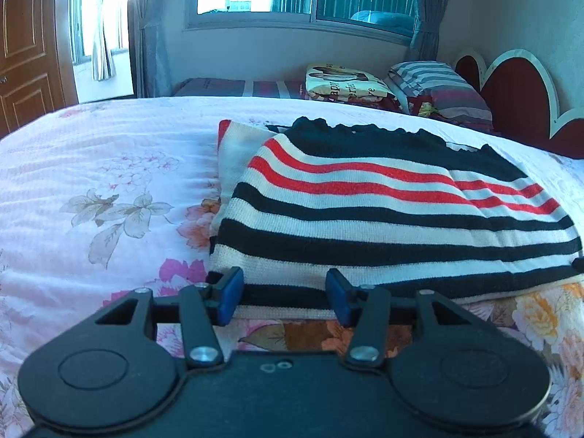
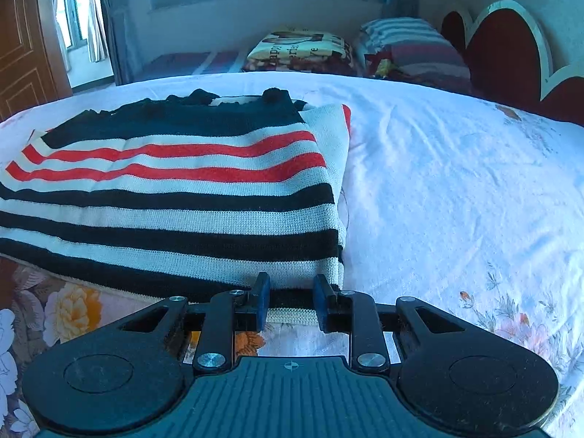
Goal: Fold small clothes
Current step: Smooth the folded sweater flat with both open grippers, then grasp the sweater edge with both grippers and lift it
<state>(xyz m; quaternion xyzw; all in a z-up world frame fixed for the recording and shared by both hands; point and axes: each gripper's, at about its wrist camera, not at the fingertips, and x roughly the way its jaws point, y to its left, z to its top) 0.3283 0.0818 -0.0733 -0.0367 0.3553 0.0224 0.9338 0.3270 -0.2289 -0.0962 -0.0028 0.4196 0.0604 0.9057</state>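
Note:
A knitted garment [image 1: 383,219] with black, cream and red stripes lies folded flat on the bed, its black ruffled edge at the far side. In the left wrist view my left gripper [image 1: 284,297] stands open at the garment's near left corner. The near hem lies flat between its blue pads [image 1: 230,297] without being pinched. In the right wrist view the same garment [image 2: 175,197] fills the left half. My right gripper [image 2: 291,301] is at its near right corner. Its jaws stand narrower but apart, and the hem lies loose between the pads [image 2: 263,301].
The floral bedsheet [image 1: 109,182] spreads to the left of the garment, and its white part [image 2: 456,182] to the right. Folded blankets [image 1: 343,82] and striped pillows [image 1: 441,87] lie behind, by a red headboard [image 1: 518,98]. A wooden door [image 1: 25,43] stands far left.

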